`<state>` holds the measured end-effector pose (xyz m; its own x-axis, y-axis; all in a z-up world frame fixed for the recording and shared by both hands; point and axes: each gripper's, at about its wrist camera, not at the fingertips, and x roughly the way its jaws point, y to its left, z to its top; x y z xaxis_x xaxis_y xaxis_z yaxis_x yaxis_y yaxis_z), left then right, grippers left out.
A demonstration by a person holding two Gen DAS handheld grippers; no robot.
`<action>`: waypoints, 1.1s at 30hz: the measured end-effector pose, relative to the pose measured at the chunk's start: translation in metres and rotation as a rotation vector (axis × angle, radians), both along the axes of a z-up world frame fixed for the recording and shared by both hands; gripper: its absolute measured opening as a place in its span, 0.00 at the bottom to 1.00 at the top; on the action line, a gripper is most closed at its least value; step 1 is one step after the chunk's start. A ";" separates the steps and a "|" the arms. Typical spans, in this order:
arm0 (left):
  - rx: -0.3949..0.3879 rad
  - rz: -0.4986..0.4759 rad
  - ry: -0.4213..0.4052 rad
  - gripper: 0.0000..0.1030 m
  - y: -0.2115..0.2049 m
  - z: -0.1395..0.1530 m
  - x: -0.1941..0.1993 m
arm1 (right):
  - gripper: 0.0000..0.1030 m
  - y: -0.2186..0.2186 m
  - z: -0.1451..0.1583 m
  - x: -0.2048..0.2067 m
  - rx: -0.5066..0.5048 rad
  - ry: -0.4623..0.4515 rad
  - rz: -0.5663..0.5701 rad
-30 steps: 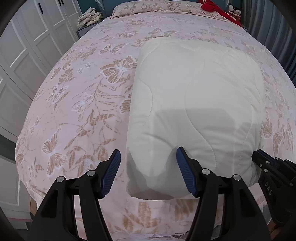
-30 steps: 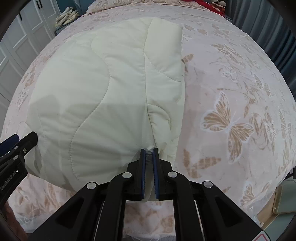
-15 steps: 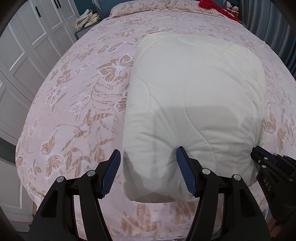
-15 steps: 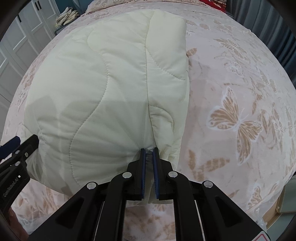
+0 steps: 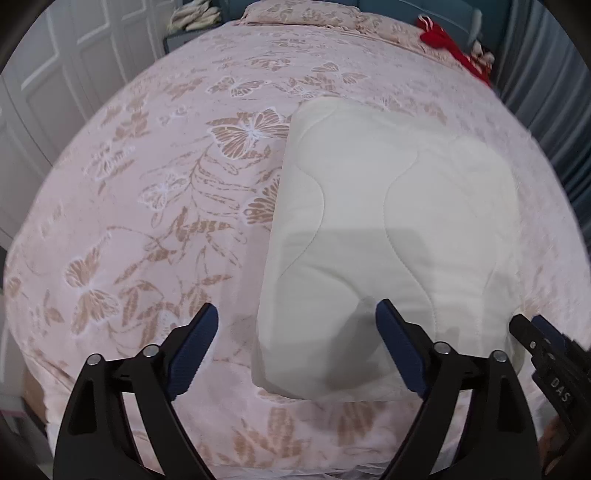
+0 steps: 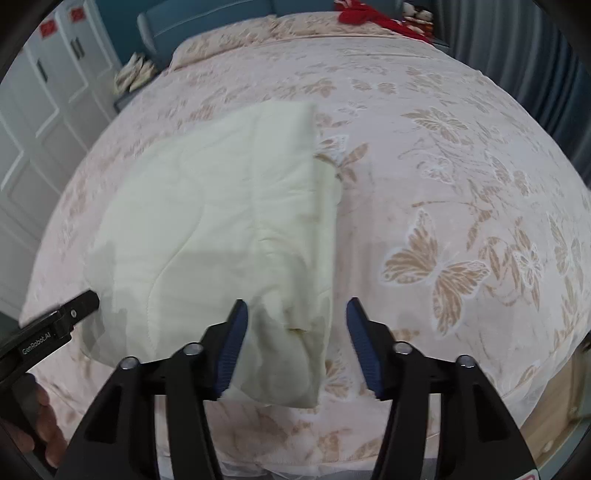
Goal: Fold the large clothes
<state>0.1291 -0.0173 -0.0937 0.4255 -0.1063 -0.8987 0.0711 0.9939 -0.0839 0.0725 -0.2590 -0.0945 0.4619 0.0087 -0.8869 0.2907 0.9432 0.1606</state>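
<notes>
Cream quilted garment (image 5: 391, 236), folded into a thick rectangle, lies near the front edge of a bed (image 5: 155, 229) covered in pink cloth with tan butterflies. Left gripper (image 5: 295, 347) and right gripper (image 6: 295, 339) each hover over a near corner with 2 fingers spread wide, holding nothing. White wardrobe doors (image 6: 33, 122) stand left; grey curtains (image 6: 517, 40) hang right; red fabric (image 6: 364, 14) rests at the bed's head.

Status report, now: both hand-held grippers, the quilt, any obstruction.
Left hand-held gripper open, empty. Right hand-held gripper open, straddling the near corner of the folded cream quilt. Quilt flat on the butterfly bedspread. Nothing in the way.
</notes>
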 end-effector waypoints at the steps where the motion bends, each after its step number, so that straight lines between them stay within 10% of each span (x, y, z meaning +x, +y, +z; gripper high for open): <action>1: -0.020 0.007 0.011 0.86 0.002 -0.001 0.002 | 0.58 -0.006 -0.006 0.002 0.042 0.017 -0.010; 17: -0.260 -0.011 0.138 0.96 0.000 -0.049 0.042 | 0.89 -0.033 -0.093 0.013 0.489 0.082 -0.122; 24: -0.263 -0.072 0.119 0.76 -0.005 -0.035 0.037 | 0.33 -0.011 -0.058 0.021 0.423 0.022 -0.006; 33: -0.269 -0.145 -0.043 0.47 0.007 0.025 0.029 | 0.27 0.034 0.023 0.031 0.200 -0.149 0.104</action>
<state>0.1584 -0.0106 -0.0684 0.4257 -0.4004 -0.8115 0.2198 0.9157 -0.3365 0.1033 -0.2251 -0.0712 0.5748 0.2314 -0.7849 0.1528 0.9120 0.3807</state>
